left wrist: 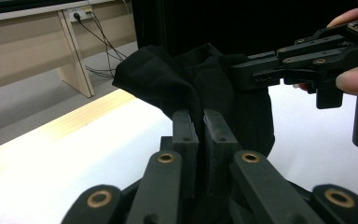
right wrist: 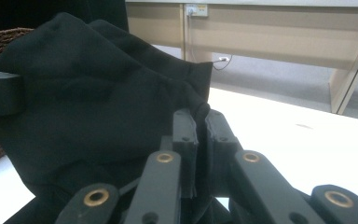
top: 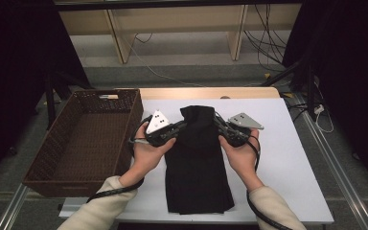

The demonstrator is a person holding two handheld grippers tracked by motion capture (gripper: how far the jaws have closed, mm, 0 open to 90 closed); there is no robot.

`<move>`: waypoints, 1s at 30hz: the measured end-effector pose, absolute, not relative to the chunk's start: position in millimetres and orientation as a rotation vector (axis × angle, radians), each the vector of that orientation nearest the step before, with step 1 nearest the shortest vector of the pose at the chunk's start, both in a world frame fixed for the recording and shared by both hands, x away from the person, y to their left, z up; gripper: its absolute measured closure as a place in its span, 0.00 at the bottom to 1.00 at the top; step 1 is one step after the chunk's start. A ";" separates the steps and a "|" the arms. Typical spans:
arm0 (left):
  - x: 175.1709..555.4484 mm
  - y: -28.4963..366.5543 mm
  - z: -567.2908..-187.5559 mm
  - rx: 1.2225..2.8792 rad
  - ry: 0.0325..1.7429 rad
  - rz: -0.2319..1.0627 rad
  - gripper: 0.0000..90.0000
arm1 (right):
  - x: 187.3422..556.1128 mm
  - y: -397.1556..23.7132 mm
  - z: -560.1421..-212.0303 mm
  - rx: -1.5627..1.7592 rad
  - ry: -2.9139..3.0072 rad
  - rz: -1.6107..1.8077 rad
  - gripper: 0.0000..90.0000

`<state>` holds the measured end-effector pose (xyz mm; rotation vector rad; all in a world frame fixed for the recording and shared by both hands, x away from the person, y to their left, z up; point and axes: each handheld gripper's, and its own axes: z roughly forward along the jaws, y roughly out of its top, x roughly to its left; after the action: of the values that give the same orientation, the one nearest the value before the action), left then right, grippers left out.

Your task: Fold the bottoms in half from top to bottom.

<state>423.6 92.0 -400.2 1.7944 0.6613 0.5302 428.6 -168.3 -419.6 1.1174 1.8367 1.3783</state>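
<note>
A black cloth (top: 196, 163) lies lengthwise on the white table (top: 287, 158), its far part lifted and bunched between my two grippers. My left gripper (top: 181, 127) pinches the cloth's left edge; in the left gripper view its jaws (left wrist: 200, 122) are shut with black fabric (left wrist: 186, 79) caught between them. My right gripper (top: 217, 123) pinches the right edge, and in the right gripper view its jaws (right wrist: 200, 122) are shut on a fold of the cloth (right wrist: 93, 93). The right gripper (left wrist: 256, 74) also shows across the cloth in the left gripper view.
A dark brown woven basket (top: 57, 165) stands empty at the table's left edge, touching it. Beyond the table's far wooden edge (top: 211, 92) are the floor, cables and wooden furniture legs. Bare table surface lies right of the cloth.
</note>
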 end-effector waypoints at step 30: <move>413.2 93.3 -401.1 1.812 0.643 0.507 0.94 | 420.4 -169.4 -420.7 1.114 1.859 1.381 0.94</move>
<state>413.2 93.3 -401.1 1.8120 0.6429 0.5070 420.4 -169.4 -420.7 1.1138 1.8589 1.3811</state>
